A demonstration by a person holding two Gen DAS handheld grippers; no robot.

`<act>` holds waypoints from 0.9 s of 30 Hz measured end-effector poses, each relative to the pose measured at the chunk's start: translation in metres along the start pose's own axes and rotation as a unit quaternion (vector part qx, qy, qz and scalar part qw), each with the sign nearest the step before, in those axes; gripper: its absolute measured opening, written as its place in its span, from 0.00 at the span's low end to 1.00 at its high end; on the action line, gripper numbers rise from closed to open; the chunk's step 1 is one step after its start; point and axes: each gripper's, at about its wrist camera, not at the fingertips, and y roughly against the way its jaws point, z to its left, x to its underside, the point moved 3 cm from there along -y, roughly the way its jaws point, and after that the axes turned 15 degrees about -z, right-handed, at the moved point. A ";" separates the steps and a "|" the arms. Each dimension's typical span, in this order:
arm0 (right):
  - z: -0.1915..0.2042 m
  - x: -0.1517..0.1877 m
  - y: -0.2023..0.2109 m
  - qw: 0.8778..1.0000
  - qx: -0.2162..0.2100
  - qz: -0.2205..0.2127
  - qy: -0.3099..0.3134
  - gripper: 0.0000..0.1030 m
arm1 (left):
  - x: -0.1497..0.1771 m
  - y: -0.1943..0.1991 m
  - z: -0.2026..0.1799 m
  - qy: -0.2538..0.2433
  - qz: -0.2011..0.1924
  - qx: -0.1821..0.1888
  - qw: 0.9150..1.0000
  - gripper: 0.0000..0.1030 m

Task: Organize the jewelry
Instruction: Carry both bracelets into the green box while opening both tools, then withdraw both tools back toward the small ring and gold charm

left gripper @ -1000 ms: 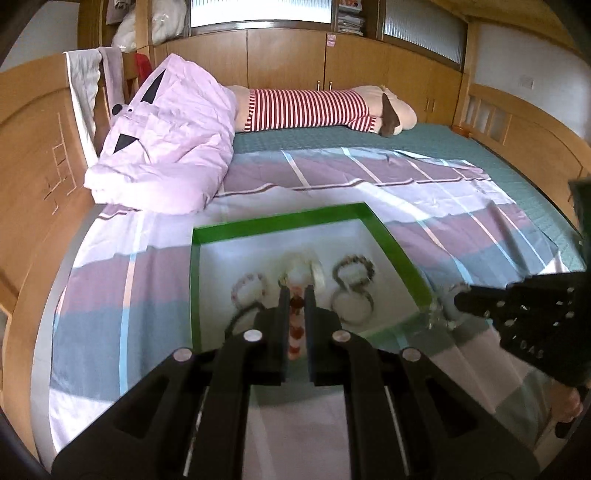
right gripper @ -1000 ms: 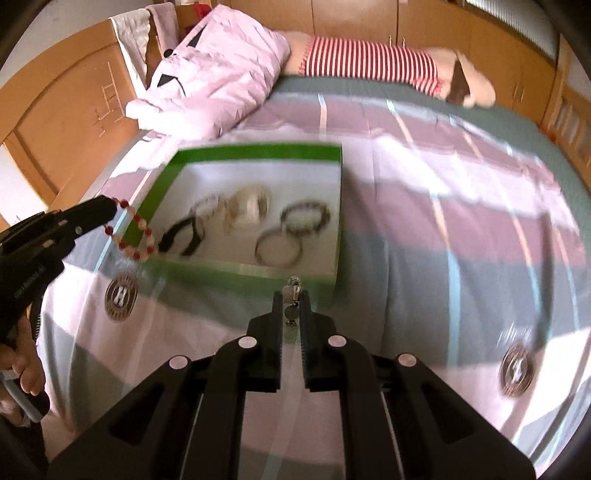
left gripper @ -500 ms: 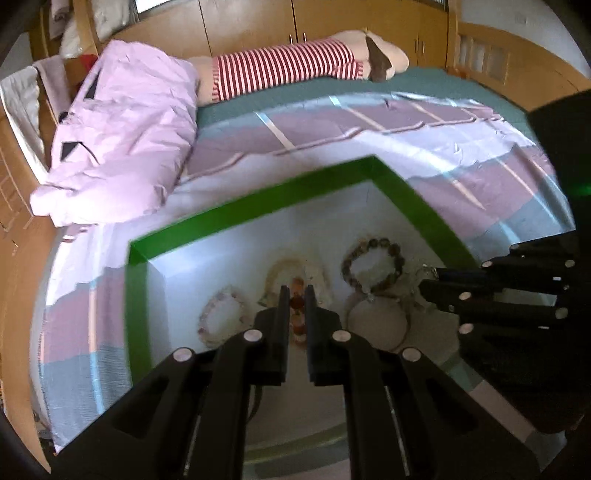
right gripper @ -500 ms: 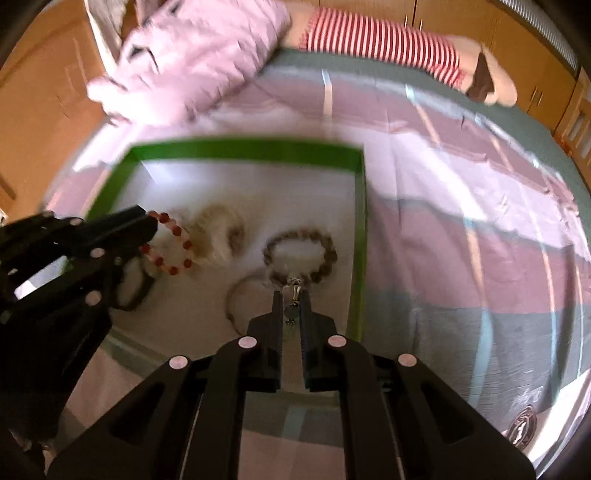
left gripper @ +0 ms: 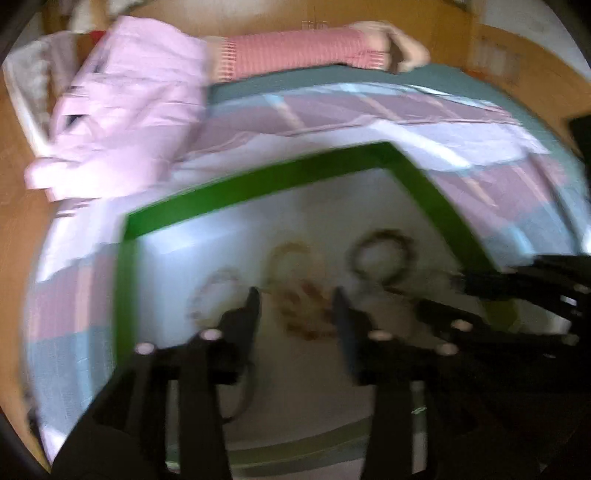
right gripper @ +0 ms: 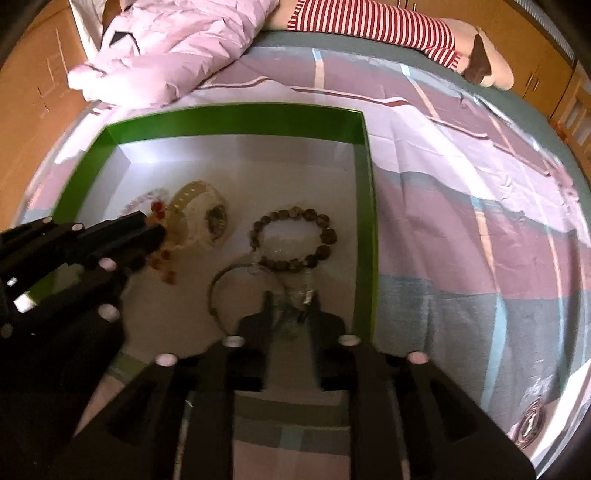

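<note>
A green-rimmed box (right gripper: 236,120) with a white floor lies on the bed. In it are a brown bead bracelet (right gripper: 291,240), a cream bracelet (right gripper: 199,218), a thin bangle (right gripper: 221,291) and a pale pink bracelet (right gripper: 147,197). My left gripper (left gripper: 297,302) hangs low over the box floor, jaws opening. A red bead bracelet (left gripper: 306,312) lies loose between them, blurred. My right gripper (right gripper: 291,302) is beside the brown bracelet, jaws opening too. A clear bead bracelet (right gripper: 301,295) sits between its fingers, and they do not press it. The left gripper (right gripper: 155,226) shows at left with the red bracelet (right gripper: 164,258) at its tips.
The box's right wall (right gripper: 365,221) stands close beside the right gripper. A crumpled pink quilt (right gripper: 173,48) and a red-striped plush toy (right gripper: 373,22) lie at the far end of the bed. The wooden bed frame (right gripper: 33,74) runs along the left. Patterned sheet (right gripper: 461,221) stretches to the right.
Both grippers came down from above the near rim into the box. Each then went from shut on its bracelet to open, and the bracelets now sit loose between the fingers.
</note>
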 end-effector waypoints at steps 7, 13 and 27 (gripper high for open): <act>0.002 0.014 0.020 0.997 -0.048 0.018 -0.055 0.66 | -0.010 0.037 0.019 0.024 -0.017 -0.050 0.998 0.80; 0.022 0.022 0.062 0.999 -0.028 -0.027 0.029 0.83 | -0.005 0.077 0.007 0.002 -0.038 -0.075 0.996 0.94; 0.030 0.119 0.102 0.995 -0.044 -0.014 0.087 0.84 | 0.078 0.117 -0.007 0.025 0.024 -0.017 0.999 0.98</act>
